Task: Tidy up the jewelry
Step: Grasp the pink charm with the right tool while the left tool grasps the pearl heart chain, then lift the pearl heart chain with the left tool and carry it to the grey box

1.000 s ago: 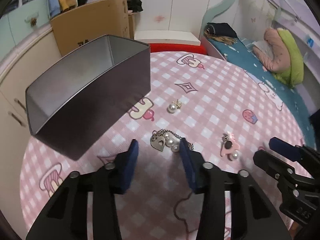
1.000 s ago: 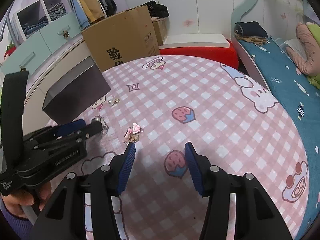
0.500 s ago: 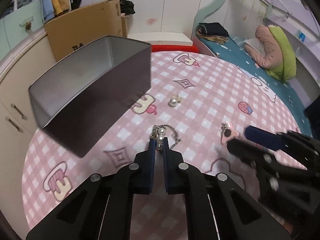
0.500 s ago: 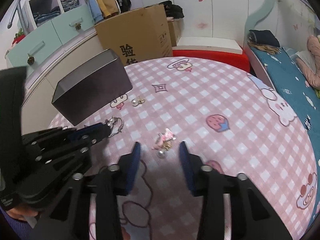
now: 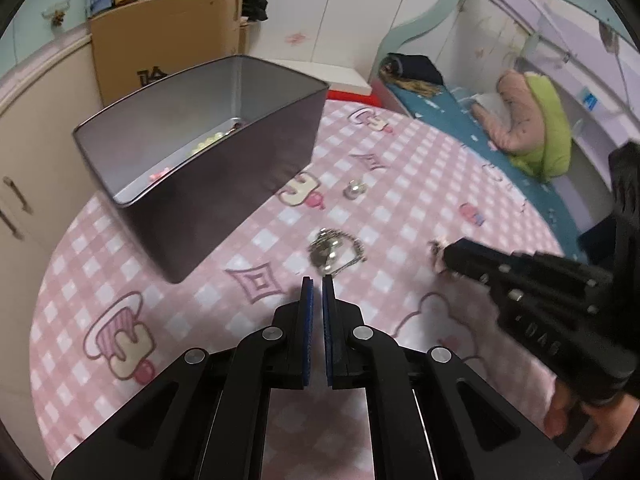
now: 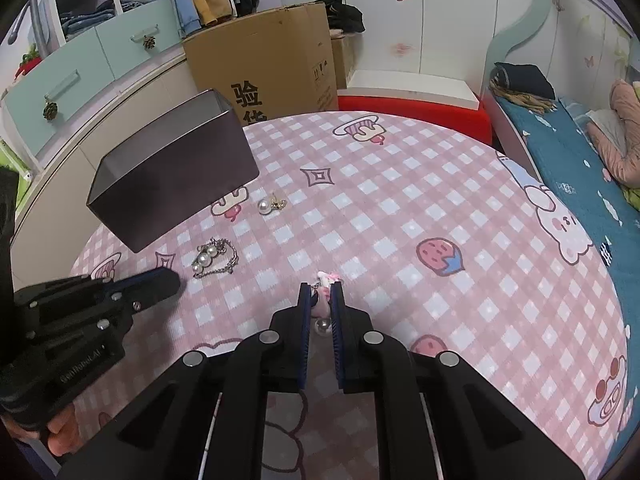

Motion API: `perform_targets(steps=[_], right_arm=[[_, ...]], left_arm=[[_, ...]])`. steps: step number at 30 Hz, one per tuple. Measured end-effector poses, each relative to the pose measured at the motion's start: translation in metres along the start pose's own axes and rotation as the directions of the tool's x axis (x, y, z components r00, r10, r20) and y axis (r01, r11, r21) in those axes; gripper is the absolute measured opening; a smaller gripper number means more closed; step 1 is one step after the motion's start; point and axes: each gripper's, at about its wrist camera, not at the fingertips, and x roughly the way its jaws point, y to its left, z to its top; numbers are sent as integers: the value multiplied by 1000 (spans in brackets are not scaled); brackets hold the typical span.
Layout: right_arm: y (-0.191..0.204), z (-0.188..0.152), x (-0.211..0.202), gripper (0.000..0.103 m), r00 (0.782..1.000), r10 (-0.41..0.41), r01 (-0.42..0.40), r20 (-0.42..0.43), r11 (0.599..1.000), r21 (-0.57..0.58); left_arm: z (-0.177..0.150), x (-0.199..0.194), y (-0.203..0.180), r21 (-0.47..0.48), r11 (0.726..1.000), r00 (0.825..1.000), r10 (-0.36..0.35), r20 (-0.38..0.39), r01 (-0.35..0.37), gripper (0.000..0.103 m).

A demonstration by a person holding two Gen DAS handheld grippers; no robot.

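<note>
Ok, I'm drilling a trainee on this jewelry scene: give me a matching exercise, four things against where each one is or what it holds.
1 pink bow earring
2 silver pearl-and-heart chain
3 single pearl stud earring
4 dark metal box

A on the pink checked cloth, ahead of the shut left gripper
B between the fingers of the right gripper
C on the cloth beyond the chain, near the box
D small pieces inside

Pairs: 1-B, 2-A, 3-C, 4-D
</note>
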Motion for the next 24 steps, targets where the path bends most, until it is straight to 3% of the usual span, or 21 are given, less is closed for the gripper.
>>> perform_targets(steps=[3, 12, 14, 16, 17, 18, 24], right_arm=[[-1, -3, -5, 7, 1000, 6, -6, 17, 1000, 3], [-24, 3, -30, 7, 996, 48, -53, 75, 997, 60], [-30, 6, -35, 7, 994, 61, -68, 86, 995, 77], [-34, 9, -38, 7, 993, 68, -76, 92, 993, 87], [-37, 10, -39, 7, 993, 68, -76, 94, 993, 89], [-39, 10, -40, 7, 993, 67, -76, 95, 993, 91], [-43, 10, -41, 7, 992, 80, -89, 95, 991, 99]], left_arm=[[5, 4, -2, 0, 1000, 1000, -27, -10, 27, 8], [22, 22, -10, -9, 1000, 1000, -16, -10, 16, 8], [22, 24, -11, -12, 1000, 999, -29, -13, 29, 13], [22, 23, -14, -11, 999, 999, -49, -6, 49, 43], [21, 22, -14, -11, 999, 999, -46, -3, 46, 49], [21, 21, -15, -10, 1000, 1000, -29, 5, 29, 52], [28, 28, -20, 15, 999, 999, 29, 14, -29, 52]])
